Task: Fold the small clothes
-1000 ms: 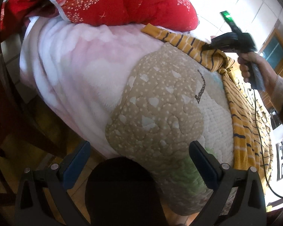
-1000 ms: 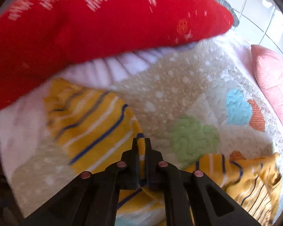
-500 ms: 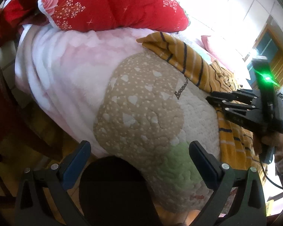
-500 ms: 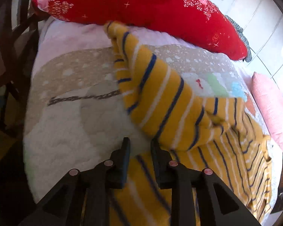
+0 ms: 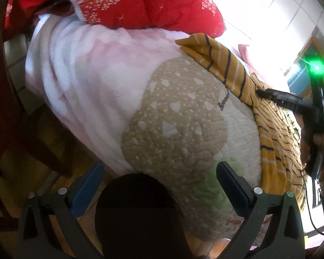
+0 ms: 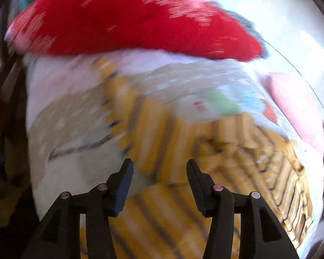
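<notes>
A bedroom in a home — a bed (image 5: 92, 69) spread with a fluffy pink blanket and a quilted heart-patterned cover (image 5: 175, 125), a red floral quilt (image 5: 153, 2) heaped at its back, white tiled wall (image 5: 287, 6) beyond — and dark wooden furniture (image 5: 2, 99) beside it.

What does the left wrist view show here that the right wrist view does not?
Left wrist only: the right gripper from outside with its green light and the hand holding it, plus the open left gripper. Right wrist only: the right gripper's own jaws, just opened, nothing between them, and a pink pillow. Both: the striped yellow garment, patterned quilt, red blanket.
</notes>
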